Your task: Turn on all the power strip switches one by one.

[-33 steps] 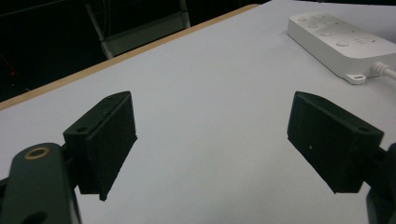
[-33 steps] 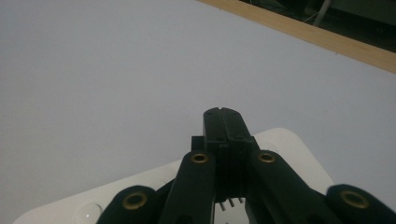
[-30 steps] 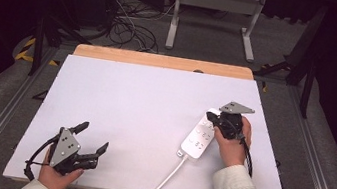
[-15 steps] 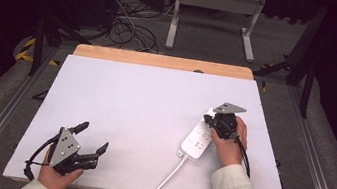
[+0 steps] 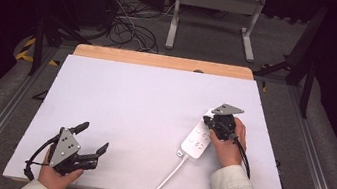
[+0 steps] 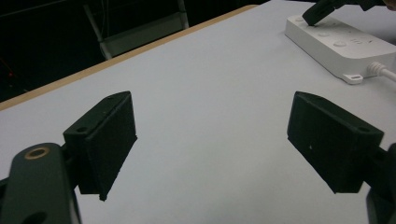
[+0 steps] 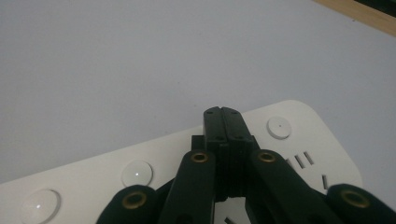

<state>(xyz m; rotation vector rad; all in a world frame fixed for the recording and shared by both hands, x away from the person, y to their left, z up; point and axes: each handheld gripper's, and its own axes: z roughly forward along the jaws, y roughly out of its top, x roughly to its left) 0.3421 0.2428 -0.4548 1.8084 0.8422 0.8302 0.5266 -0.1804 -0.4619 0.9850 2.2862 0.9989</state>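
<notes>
A white power strip with round switch buttons lies on the white tabletop at the right, its white cable running off the near edge. My right gripper is shut with nothing between its jaws, and its joined tips rest on or just above the strip's far end between two buttons. In the left gripper view that strip lies at the upper right with the right gripper's tip on it. My left gripper stands open and empty near the front left corner, its pads wide apart.
A wooden strip borders the table's far edge. Beyond it are a grey metal stand and tangled cables on the floor. Metal rails run along both sides of the table.
The right gripper has edged slightly left over the power strip's far end, still shut. The left gripper has not moved.
</notes>
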